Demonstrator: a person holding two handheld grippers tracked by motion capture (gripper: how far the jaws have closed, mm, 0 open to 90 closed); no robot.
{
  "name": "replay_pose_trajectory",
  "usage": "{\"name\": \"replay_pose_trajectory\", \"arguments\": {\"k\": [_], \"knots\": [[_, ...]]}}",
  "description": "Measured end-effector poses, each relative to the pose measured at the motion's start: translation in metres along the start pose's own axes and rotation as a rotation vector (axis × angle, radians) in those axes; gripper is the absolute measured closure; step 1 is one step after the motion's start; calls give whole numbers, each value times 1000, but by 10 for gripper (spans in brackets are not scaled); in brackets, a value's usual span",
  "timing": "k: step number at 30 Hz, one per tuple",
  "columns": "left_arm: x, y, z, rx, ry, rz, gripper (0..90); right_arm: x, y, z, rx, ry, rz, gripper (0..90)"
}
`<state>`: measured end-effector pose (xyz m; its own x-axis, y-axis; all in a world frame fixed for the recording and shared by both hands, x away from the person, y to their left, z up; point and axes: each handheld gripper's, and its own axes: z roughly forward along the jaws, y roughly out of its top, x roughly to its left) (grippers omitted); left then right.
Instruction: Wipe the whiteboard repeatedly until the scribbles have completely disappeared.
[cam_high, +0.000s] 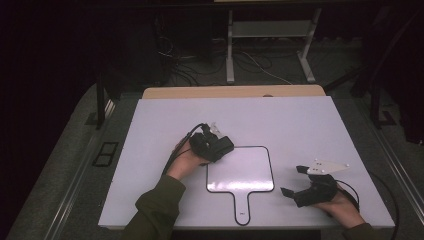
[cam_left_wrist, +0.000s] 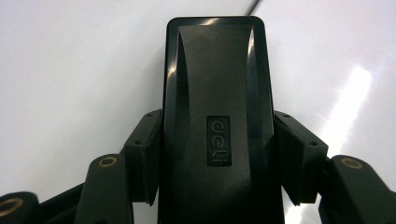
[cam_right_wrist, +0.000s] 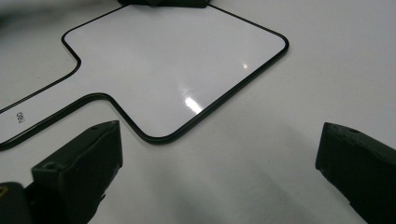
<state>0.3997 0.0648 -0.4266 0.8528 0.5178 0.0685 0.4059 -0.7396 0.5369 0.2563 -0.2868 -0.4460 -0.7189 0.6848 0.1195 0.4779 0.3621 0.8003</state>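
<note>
Left gripper view: left gripper (cam_left_wrist: 217, 154) clenched on a black "deli" eraser (cam_left_wrist: 217, 93), right gripper (cam_right_wrist: 219, 177) released over the white desk (cam_right_wrist: 327, 70)

Left tongs (cam_high: 222, 145) at paddle-shaped whiteboard (cam_high: 241, 175), right tongs (cam_high: 294, 181) beside it

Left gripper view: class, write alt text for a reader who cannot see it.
A black eraser embossed "deli" stands clamped between the left gripper's two black jaws, which press on its sides. Behind it lies a glossy white surface with a bright glare streak at right.
</note>
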Motion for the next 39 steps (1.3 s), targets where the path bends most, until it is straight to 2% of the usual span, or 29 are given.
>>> {"name": "replay_pose_trajectory", "arguments": {"k": [3,5,7,9,12,15,22,26,29,32,33,35,39], "knots": [[8,0,0,-2,39,-14,392,-1,0,0,3,-4,0,0],[12,-1,0,-3,50,-29,392,-1,0,0,3,-4,-2,0],[11,-1,0,-2,51,-22,391,0,0,0,3,-3,-3,0],[7,0,-1,12,45,-7,391,-1,0,0,4,-2,-5,0],[0,1,-1,12,-1,9,391,0,0,1,5,-1,-6,0],[-2,2,0,16,-11,22,391,0,0,1,5,-2,-7,0],[16,-1,2,-8,19,-45,391,0,0,1,6,-3,-2,0],[10,1,1,3,18,-21,391,0,0,1,6,-2,-5,0],[-1,4,3,-1,-20,5,391,0,0,1,7,-2,-4,0],[-8,7,4,5,-24,36,391,0,0,1,5,-2,-7,0],[-6,7,4,1,-26,34,391,0,0,1,6,-3,-6,0],[0,4,3,-1,-27,4,391,0,0,1,4,-2,-4,0],[12,-3,-1,4,10,-32,391,-1,-1,0,5,-2,-1,0]]}}
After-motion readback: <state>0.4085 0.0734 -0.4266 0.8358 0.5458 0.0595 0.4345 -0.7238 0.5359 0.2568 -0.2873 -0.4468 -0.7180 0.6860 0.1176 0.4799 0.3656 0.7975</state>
